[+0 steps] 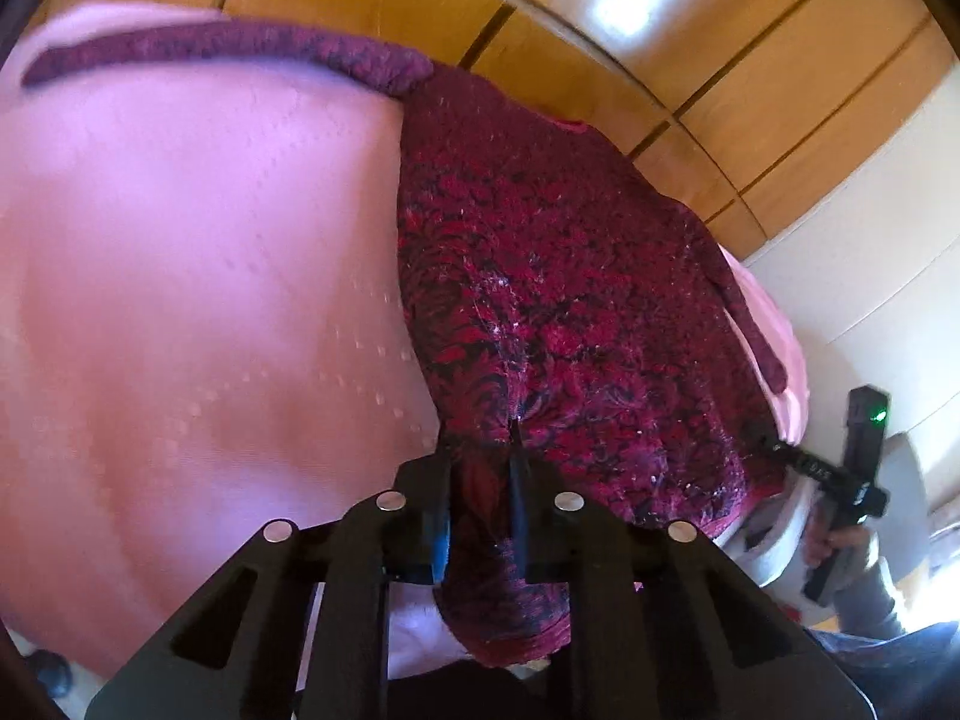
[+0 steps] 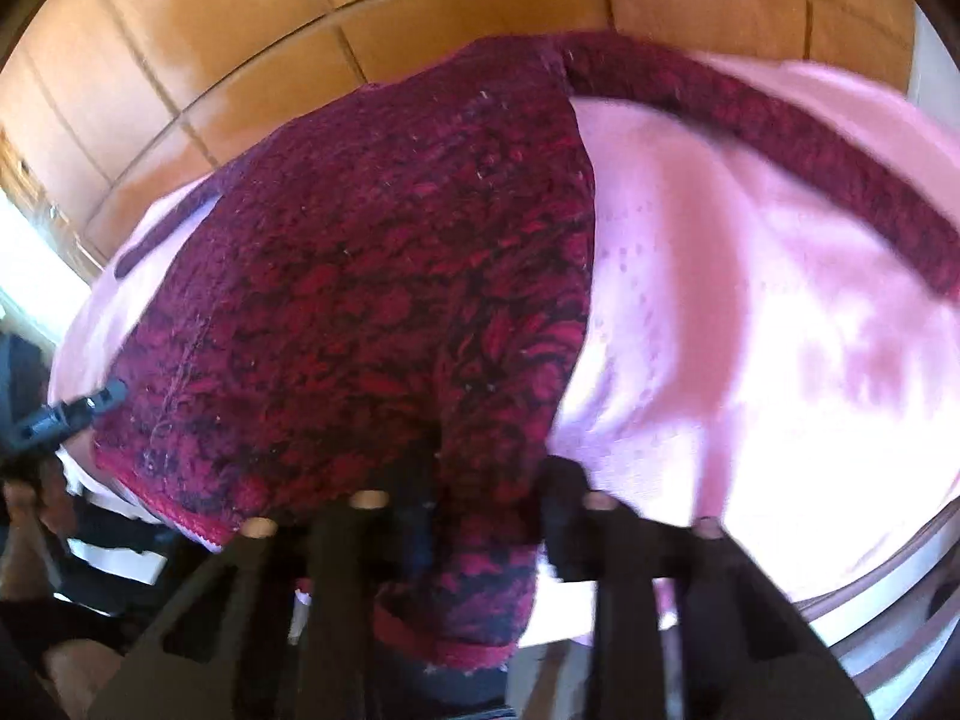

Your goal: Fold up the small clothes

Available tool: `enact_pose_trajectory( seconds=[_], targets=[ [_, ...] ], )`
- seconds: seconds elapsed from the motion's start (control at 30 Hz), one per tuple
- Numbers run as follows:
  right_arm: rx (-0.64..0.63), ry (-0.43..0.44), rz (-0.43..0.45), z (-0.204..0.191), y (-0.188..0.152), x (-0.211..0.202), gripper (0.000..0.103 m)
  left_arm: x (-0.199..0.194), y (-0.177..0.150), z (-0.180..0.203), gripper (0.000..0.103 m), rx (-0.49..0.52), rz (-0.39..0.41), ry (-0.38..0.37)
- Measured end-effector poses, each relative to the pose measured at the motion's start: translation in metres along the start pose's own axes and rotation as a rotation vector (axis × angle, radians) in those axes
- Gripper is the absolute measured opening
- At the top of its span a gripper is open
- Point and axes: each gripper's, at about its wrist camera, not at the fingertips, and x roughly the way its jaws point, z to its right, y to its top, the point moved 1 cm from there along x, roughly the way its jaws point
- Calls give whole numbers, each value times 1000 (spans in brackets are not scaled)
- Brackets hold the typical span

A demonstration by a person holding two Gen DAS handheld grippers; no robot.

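A dark red patterned knitted sweater (image 1: 570, 300) lies spread on a pink bedspread (image 1: 180, 270), one sleeve (image 1: 228, 45) stretched out to the far left. My left gripper (image 1: 480, 468) is shut on the sweater's near hem, which hangs down between the fingers. In the right wrist view the same sweater (image 2: 372, 300) covers the middle, its sleeve (image 2: 780, 132) running to the right. My right gripper (image 2: 486, 480) is shut on the hem at the other near corner; this view is blurred. The right gripper also shows in the left wrist view (image 1: 780, 450) at the sweater's right edge.
A wooden wardrobe (image 1: 600, 12) with panelled doors stands behind the bed. The person's hand (image 1: 840, 546) holds the right gripper's handle at the bed's right side. The bed's near edge (image 2: 870, 588) curves below the right gripper.
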Motion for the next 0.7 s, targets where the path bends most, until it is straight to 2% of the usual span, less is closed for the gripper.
enact_pose_trajectory(
  seconds=[0.13, 0.2, 0.27, 0.3, 0.37, 0.4, 0.43, 0.47, 0.5, 0.53, 0.6, 0.63, 0.7],
  targets=[
    [-24, 15, 25, -3, -2, -23, 16, -14, -7, 1, 13, 4, 14, 4],
    [-37, 1, -7, 0, -10, -20, 15, -15, -14, 4, 13, 12, -1, 16],
    [-18, 7, -46, 5, -24, -14, 15, -5, -9, -1, 13, -5, -26, 23],
    [-9, 14, -55, 10, -25, -15, 15, -3, -10, -3, 13, 2, -40, 49],
    [5, 43, -66, 9, -28, -14, 16, 4, -3, 0, 19, 7, -47, 80],
    [9, 62, -69, 8, -24, -14, 21, 3, 2, 2, 19, 16, -46, 85],
    [32, 84, -52, 12, -20, -17, 37, -2, 10, 6, 29, 44, -12, 126],
    [60, 91, -37, 18, -17, -20, 43, -5, 15, 8, 50, 54, 16, 145],
    [108, 100, -11, 29, -13, -24, 52, -11, 26, 10, 60, 51, 70, 152],
    [185, 106, 36, 45, -8, -29, 56, -15, 32, 12, 70, 46, 107, 148],
    [312, 102, 104, 73, 1, -33, 63, -17, 48, 18, 70, 64, 159, 139],
    [427, 108, 160, 97, 7, -35, 66, -12, 60, 25, 70, 83, 176, 153],
    [565, 126, 236, 128, 13, -37, 67, -4, 71, 32, 71, 95, 196, 152]
  ],
)
